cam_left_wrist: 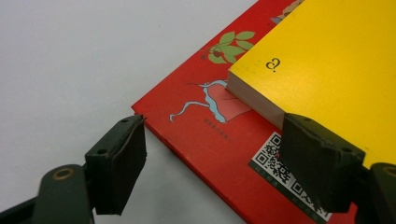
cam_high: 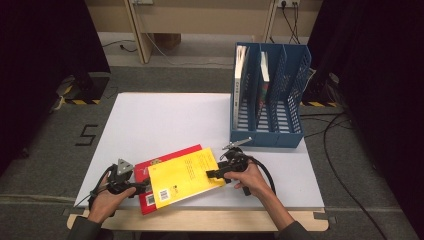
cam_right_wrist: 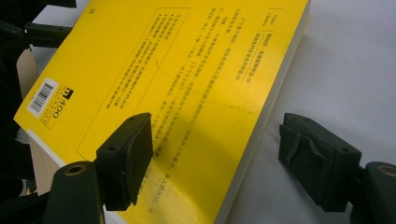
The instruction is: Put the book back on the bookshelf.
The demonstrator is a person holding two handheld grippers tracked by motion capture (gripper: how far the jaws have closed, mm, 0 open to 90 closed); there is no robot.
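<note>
Counter: white top, wooden edge along the person's side; it carries a file rack, two books and both grippers.

File rack: blue, perforated walls, three compartments, standing at the far right of the counter; a book stands upright in the left compartment and another in the middle one.

Red book: lying flat near the front edge of the counter, left of centre; a QR label shows by its near corner; the yellow book lies partly on top of it.

Yellow book: thick paperback, back cover up with barcode and printed text; its right edge is tilted up off the counter, its left part overlaps the red book.

Right gripper: held in the person's right hand at the yellow book's right edge; jaws wide, one above the cover and one beside the page edge, pads not pressing.

Left gripper: held in the left hand at the red book's near left corner; jaws partly apart, straddling that corner without clamping it.
</note>
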